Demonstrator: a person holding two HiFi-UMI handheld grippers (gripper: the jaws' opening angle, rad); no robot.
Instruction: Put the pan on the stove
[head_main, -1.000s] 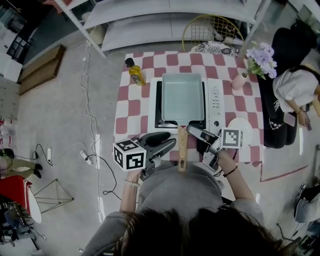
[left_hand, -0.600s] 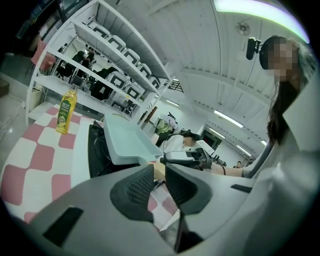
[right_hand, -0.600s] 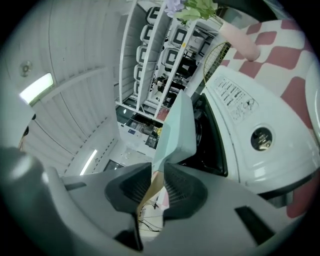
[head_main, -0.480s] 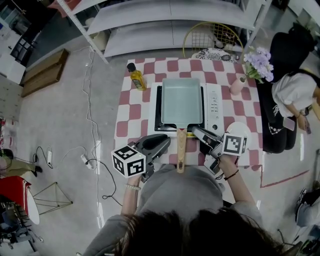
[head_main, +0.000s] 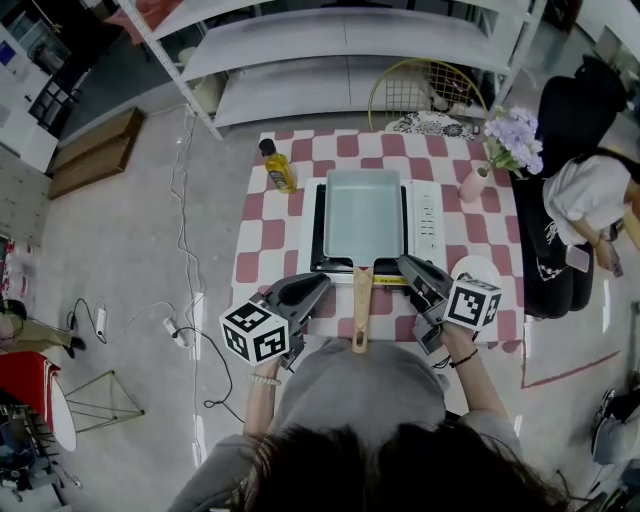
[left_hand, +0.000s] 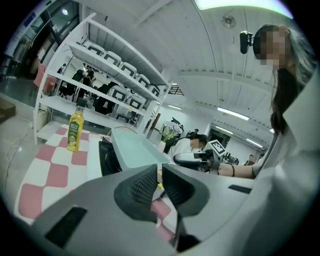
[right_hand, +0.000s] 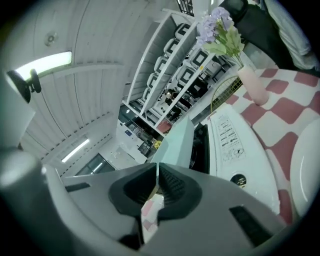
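The pale teal rectangular pan (head_main: 362, 212) sits on the black burner of the white stove (head_main: 431, 215), its wooden handle (head_main: 361, 308) pointing toward me. My left gripper (head_main: 324, 283) is left of the handle and clear of it. My right gripper (head_main: 404, 264) is right of the handle, also apart from it. Both pairs of jaws have just been closing and hold nothing. In the left gripper view the left gripper (left_hand: 159, 173) points past the pan (left_hand: 132, 150). In the right gripper view the right gripper (right_hand: 157, 173) faces the pan (right_hand: 178, 144) and the stove (right_hand: 231, 142).
On the red-and-white checked table (head_main: 262, 215) stand a yellow oil bottle (head_main: 277, 167), a pink vase with purple flowers (head_main: 512, 135) and a white plate (head_main: 470, 262). A white shelf unit (head_main: 340, 60) and a wire basket (head_main: 425, 65) stand behind. A person (head_main: 590, 190) is at the right.
Both grippers have drawn sideways away from the pan handle and rolled, and their jaws have gone from open to shut. The pan has stayed on the stove.
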